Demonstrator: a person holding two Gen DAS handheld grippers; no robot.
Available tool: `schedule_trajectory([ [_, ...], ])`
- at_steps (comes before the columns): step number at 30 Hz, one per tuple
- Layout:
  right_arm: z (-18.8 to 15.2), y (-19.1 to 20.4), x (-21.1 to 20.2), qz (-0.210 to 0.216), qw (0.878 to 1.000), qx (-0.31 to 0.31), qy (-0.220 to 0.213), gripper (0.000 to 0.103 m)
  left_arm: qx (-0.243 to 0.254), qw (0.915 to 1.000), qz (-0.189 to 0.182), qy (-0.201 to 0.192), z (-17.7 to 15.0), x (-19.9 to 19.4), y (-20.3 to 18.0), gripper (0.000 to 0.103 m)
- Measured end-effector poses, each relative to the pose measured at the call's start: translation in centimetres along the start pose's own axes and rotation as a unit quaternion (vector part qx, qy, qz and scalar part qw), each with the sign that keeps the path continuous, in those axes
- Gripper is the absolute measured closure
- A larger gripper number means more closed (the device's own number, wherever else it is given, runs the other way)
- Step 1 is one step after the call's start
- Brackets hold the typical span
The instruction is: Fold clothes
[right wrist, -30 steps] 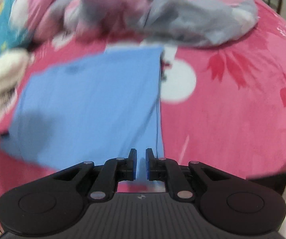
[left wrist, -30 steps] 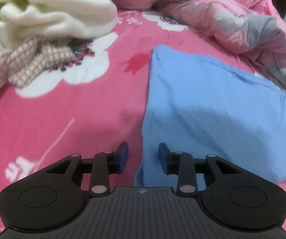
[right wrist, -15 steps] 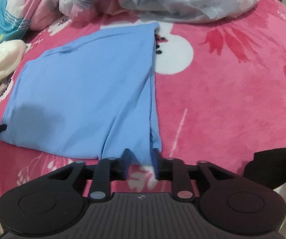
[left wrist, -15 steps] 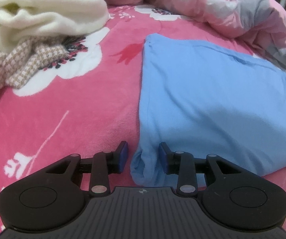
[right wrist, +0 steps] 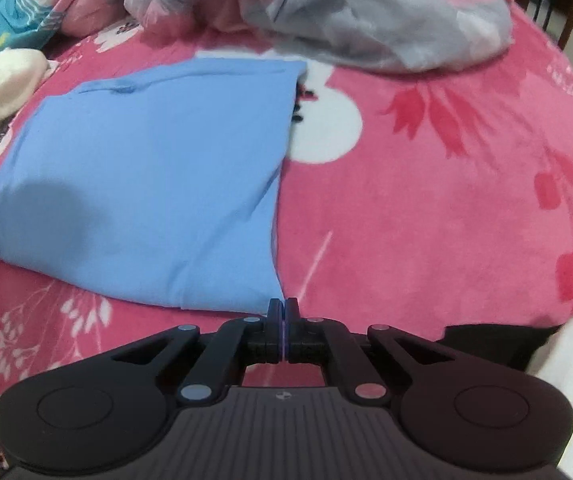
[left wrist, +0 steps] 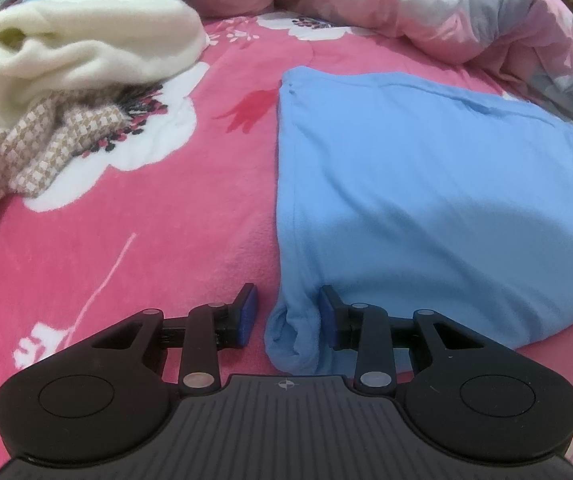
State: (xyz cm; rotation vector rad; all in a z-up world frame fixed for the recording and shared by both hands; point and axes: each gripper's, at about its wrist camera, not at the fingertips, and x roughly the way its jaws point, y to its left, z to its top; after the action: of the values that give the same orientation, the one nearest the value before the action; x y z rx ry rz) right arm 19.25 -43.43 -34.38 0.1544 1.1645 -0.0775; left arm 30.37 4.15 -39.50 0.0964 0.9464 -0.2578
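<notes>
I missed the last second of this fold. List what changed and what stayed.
The right gripper opened around the blue shirt's near right corner, then shut on it. The left gripper stayed open astride the near left corner. The shirt stayed flat on the pink blanket.

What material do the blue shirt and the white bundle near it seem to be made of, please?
The blue shirt looks like thin, matte cotton jersey: it lies flat, with fine stitched hems and soft small creases, though the exact fibre cannot be told. The white bundle looks like thick fleece or plush: its surface is fuzzy and its folds are rounded and bulky.
</notes>
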Motion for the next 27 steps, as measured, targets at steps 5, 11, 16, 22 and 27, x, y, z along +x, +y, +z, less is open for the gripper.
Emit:
schedule_trajectory([
  [5, -1.2, -1.4, 2.3, -0.06, 0.998, -0.002, 0.025, 0.103, -0.001, 1.0, -0.003, -0.002, -0.1, 0.1, 0.1, 0.07],
  [11, -0.1, 3.0, -1.2, -0.013, 0.992, -0.105, -0.063, 0.103, 0.002, 1.0, -0.006, -0.003, -0.1, 0.1, 0.2, 0.07],
  [16, -1.1, 8.0, 2.0, -0.003, 0.947, -0.32, -0.014, 0.103, 0.005, 0.9999, -0.009, -0.004, -0.2, 0.1, 0.2, 0.07],
  [22, -0.4, 3.3, 2.6, -0.073, 0.958, -0.271, 0.058, 0.103, 0.002, 0.9998, -0.017, -0.008, -0.3, 0.1, 0.5, 0.07],
  [27, 1.8, 6.6, 1.3, -0.024, 0.953, -0.302, -0.01, 0.103, 0.002, 0.9998, -0.018, -0.01, -0.4, 0.1, 0.5, 0.069],
])
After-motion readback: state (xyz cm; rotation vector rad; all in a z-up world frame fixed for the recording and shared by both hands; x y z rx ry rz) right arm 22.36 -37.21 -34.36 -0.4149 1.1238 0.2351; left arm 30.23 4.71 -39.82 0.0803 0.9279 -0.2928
